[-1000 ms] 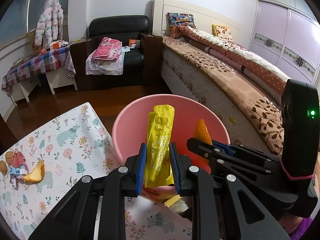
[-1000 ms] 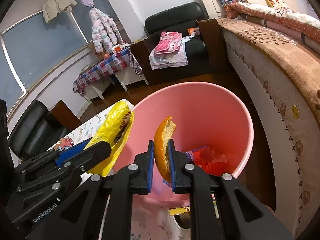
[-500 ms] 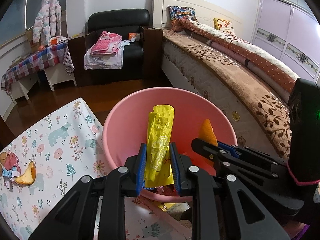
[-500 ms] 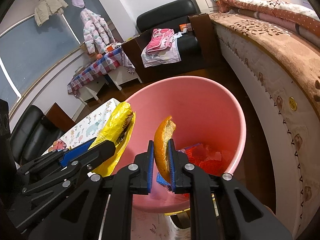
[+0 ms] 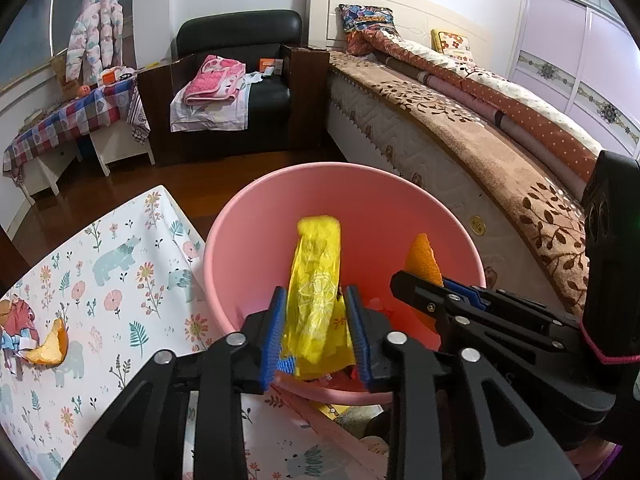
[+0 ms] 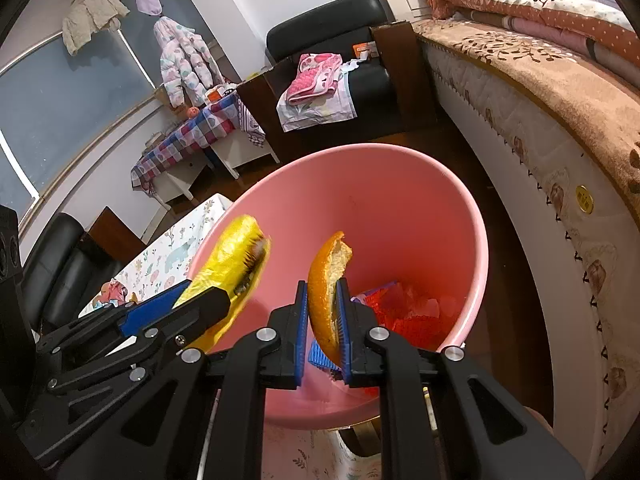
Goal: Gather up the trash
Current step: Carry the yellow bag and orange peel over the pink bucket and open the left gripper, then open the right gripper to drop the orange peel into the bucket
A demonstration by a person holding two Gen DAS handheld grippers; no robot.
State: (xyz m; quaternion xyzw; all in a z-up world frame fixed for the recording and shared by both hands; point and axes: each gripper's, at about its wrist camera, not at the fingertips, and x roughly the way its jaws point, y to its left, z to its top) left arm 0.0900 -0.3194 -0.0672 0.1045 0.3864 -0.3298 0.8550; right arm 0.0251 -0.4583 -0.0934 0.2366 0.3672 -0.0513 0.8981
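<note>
Pink plastic marks the landmark: one round bin (image 5: 280, 216) standing beside the floral-cloth table (image 5: 120, 264), with red and blue wrappers (image 6: 404, 312) already lying on its bottom. Both claws hang over its mouth, so the step in hand looks like the drop. The left gripper (image 5: 316, 324) stands part-open, its blue pads loosely flanking one crumpled yellow plastic wrapper (image 5: 316, 280), which seems on the point of slipping free. The right gripper (image 6: 323, 320) is pinched tight on one curved orange peel (image 6: 326, 280), upright above the bin's inside. Next, I judge, each claw must spread fully so both pieces fall in. Outside the bin, on the table to its left, one more orange peel (image 5: 50, 346) and one small heap of scraps (image 5: 16, 320) remain for collecting.
</note>
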